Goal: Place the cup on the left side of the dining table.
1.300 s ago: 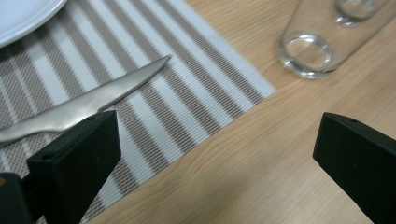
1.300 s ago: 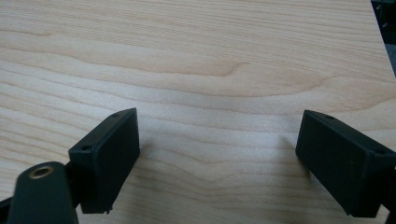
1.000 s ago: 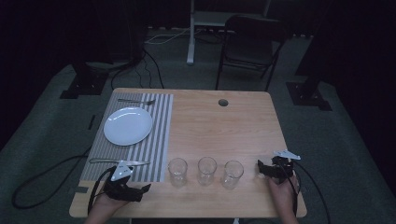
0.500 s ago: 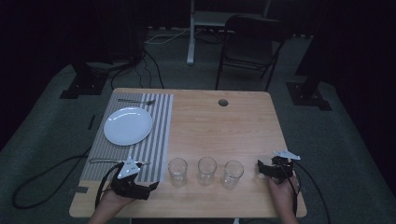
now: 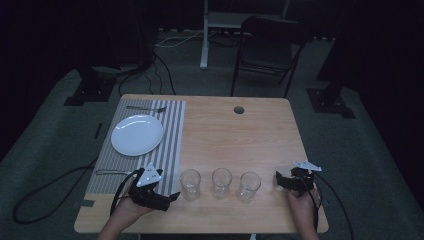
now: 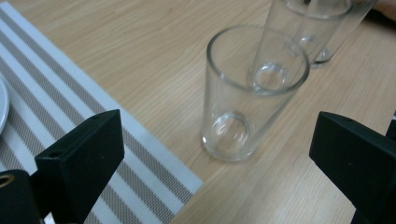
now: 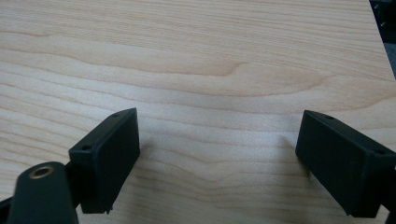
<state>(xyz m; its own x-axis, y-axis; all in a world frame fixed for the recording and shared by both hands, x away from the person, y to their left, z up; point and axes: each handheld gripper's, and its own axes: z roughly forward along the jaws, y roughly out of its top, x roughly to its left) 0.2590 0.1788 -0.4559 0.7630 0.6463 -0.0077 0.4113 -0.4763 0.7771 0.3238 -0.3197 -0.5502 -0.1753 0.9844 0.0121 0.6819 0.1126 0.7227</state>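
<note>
White plate [image 5: 137, 134] on striped placemat [image 5: 172, 130], fork [image 5: 145, 108] beyond

The high view is dim: the wooden bench [image 5: 240, 140] is the one lit area, and the floor and chair beyond it sink into near black, grainy and soft. The two gripper views are far brighter, with even overhead light. In the left gripper view the nearest glass [image 6: 247, 93] is sharp with faint rim glints, while the black jaws are blurred. In the right gripper view soft shadows lie on the bench beside the jaws.
</note>
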